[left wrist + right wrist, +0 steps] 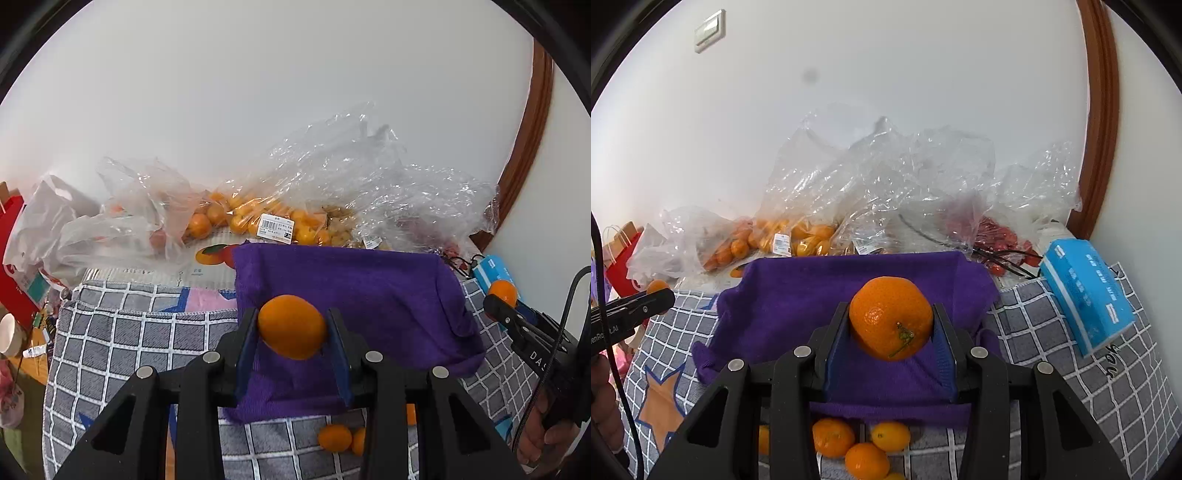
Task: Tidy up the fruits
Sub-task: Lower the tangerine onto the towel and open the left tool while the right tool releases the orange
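Note:
My left gripper point(292, 326) is shut on a small smooth orange fruit point(291, 325), held over a purple cloth point(369, 295) spread on a checked grey cover. My right gripper point(891, 325) is shut on a larger orange point(891, 321) with a green stem, above the same purple cloth point(812, 295). Each gripper shows at the edge of the other's view, the right gripper point(496, 304) with its orange point(502, 291) and the left gripper point(661, 295) with its fruit point(657, 286). Loose oranges point(849, 443) lie on the cover below the cloth's near edge.
Clear plastic bags of oranges point(236, 218) and red fruit point(997, 236) line the wall behind the cloth. A blue tissue pack point(1086, 291) lies at the right, beside a brown door frame point(1097, 129). A red paper bag point(13, 258) and a cup point(9, 334) stand at the left.

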A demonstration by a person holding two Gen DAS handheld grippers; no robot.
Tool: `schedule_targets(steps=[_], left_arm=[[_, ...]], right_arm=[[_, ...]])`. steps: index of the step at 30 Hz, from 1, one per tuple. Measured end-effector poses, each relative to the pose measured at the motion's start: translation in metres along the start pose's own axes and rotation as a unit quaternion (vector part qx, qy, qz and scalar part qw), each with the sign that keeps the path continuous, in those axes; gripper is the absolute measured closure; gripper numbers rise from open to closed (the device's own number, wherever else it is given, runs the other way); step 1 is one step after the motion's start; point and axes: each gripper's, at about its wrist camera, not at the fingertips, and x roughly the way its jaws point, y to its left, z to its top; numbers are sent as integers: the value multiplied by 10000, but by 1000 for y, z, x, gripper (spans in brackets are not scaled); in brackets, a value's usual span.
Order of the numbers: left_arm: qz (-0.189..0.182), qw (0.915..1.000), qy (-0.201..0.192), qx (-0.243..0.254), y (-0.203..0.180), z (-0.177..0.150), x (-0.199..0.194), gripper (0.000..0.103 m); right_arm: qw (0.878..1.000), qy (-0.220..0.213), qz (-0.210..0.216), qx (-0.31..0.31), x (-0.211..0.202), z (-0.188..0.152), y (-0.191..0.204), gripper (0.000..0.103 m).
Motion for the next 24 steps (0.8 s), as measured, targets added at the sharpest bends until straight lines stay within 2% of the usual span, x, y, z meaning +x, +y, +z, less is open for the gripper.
schedule_targets(steps=[13, 24], left_arm=[[19, 9998, 198, 38, -4, 13, 55, 68], [7, 9981, 619, -59, -1, 10, 102, 68]], right_arm=[[9997, 221, -67, 4, 55, 7, -8, 60], [9982, 578, -163, 88, 100, -5, -23, 60]])
